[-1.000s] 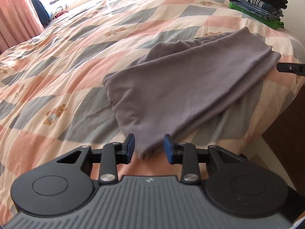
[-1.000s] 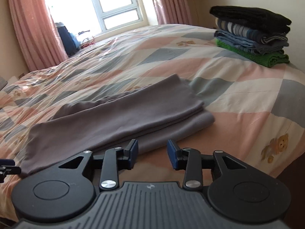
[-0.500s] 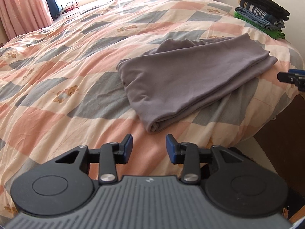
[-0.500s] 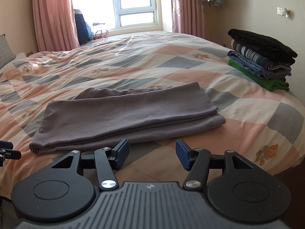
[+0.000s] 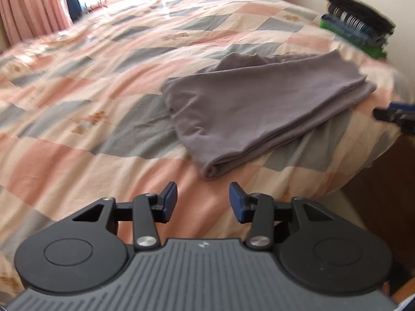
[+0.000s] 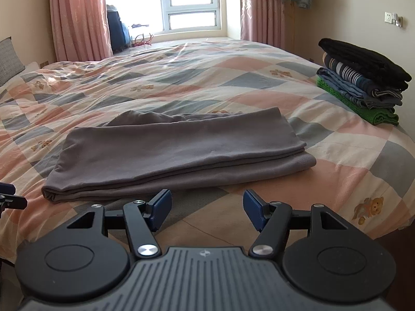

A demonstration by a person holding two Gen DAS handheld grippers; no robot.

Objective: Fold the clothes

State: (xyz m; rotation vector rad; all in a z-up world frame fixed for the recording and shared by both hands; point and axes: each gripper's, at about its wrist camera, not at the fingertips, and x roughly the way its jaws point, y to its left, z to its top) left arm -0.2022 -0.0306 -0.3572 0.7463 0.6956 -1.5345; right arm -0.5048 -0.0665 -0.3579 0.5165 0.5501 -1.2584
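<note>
Blue rubber pads tip my left claw [image 5: 203, 202], whose fingers stand apart with nothing between them, held above the near edge of the bed. My right claw [image 6: 207, 208] is spread wider, also empty, over the same edge further along. Each claw catches the other at the rim of its view: the right one shows as a dark tip at the far right of the left camera, the left one as a dark tip at the far left of the right camera.

Just beyond my fingers lies the folded grey fleece garment [image 6: 179, 153], a long flat bundle of several layers, resting on the checked pink, grey and cream quilt with little bear prints [image 6: 197, 77]. A loose rumpled part of the garment pokes out along its far side. I touch it with neither claw.

Well apart, near the bed's right corner, sits a stack of folded clothes, black on top, striped and blue in the middle, green at the bottom [image 6: 363, 80]. Farther off are pink curtains [image 6: 77, 15] and a bright window [image 6: 192, 0].
</note>
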